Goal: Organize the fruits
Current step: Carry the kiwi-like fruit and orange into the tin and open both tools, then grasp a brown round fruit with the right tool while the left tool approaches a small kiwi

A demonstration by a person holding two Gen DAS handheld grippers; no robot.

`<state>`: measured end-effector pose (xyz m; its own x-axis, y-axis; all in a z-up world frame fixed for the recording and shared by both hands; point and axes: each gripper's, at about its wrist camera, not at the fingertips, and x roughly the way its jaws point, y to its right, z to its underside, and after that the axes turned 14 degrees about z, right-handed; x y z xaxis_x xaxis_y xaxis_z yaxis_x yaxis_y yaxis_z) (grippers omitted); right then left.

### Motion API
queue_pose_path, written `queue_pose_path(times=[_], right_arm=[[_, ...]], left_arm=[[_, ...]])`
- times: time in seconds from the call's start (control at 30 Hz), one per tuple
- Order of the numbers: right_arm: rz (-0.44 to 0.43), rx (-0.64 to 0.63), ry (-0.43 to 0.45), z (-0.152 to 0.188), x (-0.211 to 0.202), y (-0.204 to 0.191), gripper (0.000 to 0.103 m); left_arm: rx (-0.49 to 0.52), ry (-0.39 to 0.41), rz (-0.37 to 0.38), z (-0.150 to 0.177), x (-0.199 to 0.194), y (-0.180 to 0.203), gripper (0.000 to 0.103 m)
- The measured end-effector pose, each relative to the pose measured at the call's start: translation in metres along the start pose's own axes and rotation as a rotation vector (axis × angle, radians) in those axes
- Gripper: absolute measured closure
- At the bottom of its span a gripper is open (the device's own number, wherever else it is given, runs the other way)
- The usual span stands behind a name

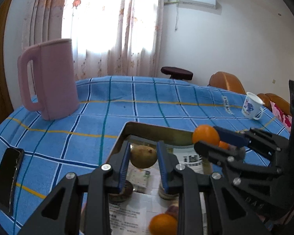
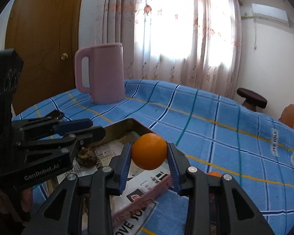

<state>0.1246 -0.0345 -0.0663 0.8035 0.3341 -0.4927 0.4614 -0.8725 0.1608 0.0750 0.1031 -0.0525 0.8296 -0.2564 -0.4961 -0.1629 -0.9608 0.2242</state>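
Tablecloth (image 2: 205, 137) clear beyond tray rim (image 2: 131, 122).

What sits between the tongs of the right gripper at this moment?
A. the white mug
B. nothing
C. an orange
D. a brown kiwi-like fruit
C: in the right wrist view the right gripper has its blue-padded tongs pressed against both sides of an orange, held above the tray.

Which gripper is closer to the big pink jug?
Left. The left gripper, shut on a brownish fruit, is over the tray's side nearer the pink jug. The right gripper, shut on an orange, is farther away.
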Motion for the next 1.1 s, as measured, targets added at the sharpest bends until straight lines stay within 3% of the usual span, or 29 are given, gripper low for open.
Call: queue_pose_path(times=[0.27, 0.4, 0.47, 0.6, 0.8, 1.1], right_arm=[[0.001, -0.016, -0.066, 0.002, 0.023, -0.011, 0.064], [0.016, -0.003, -0.056, 0.004, 0.014, -0.004, 0.049], [0.014, 0.011, -0.031, 0.007, -0.004, 0.011, 0.049], [0.104, 0.031, -0.005, 0.022, -0.040, 0.053, 0.049], [0.184, 0.049, -0.090, 0.056, -0.058, 0.100, 0.049], [0.099, 0.043, -0.179, 0.069, -0.042, 0.096, 0.049]], left_arm=[[-0.024, -0.033, -0.027, 0.002, 0.011, -0.014, 0.072], [-0.056, -0.012, -0.038, 0.004, 0.007, -0.018, 0.041], [-0.053, 0.007, -0.034, 0.004, 0.000, -0.013, 0.040], [-0.030, 0.051, -0.012, 0.003, -0.014, 0.006, 0.030], [0.031, 0.060, 0.058, 0.006, -0.014, 0.051, 0.027], [0.117, 0.003, 0.100, 0.012, 0.005, 0.099, 0.026]])
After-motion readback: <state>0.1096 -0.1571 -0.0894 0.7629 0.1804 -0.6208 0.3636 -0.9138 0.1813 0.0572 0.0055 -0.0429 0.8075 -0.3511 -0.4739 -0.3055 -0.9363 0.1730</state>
